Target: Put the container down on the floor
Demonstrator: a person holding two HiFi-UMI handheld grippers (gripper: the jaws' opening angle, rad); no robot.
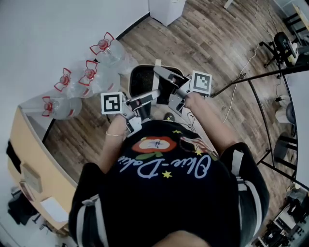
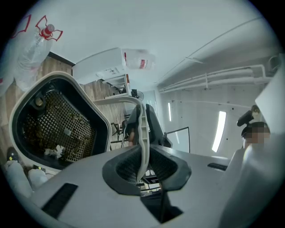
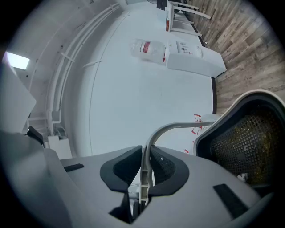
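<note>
The container (image 1: pixel 145 77) is a grey-rimmed bin with a black mesh inside, and it hangs in front of the person's body over the wooden floor. In the left gripper view the container (image 2: pixel 58 124) tilts at the left with bits of litter in its mesh. Its thin grey handle (image 2: pixel 142 129) runs between the pads of my left gripper (image 2: pixel 143 167), which is shut on it. In the right gripper view the container (image 3: pixel 249 142) sits at the right. My right gripper (image 3: pixel 143 171) is shut on its curved grey handle (image 3: pixel 178 127). In the head view both grippers, left (image 1: pixel 140 103) and right (image 1: pixel 176 94), meet at the container's near rim.
Several clear plastic bags with red handles (image 1: pixel 82 79) lie on the floor by the white wall. A white cabinet (image 1: pixel 166 9) stands at the back. A wooden desk (image 1: pixel 29 159) is at the left. A black stand (image 1: pixel 270 77) and a cable (image 1: pixel 241 72) are at the right.
</note>
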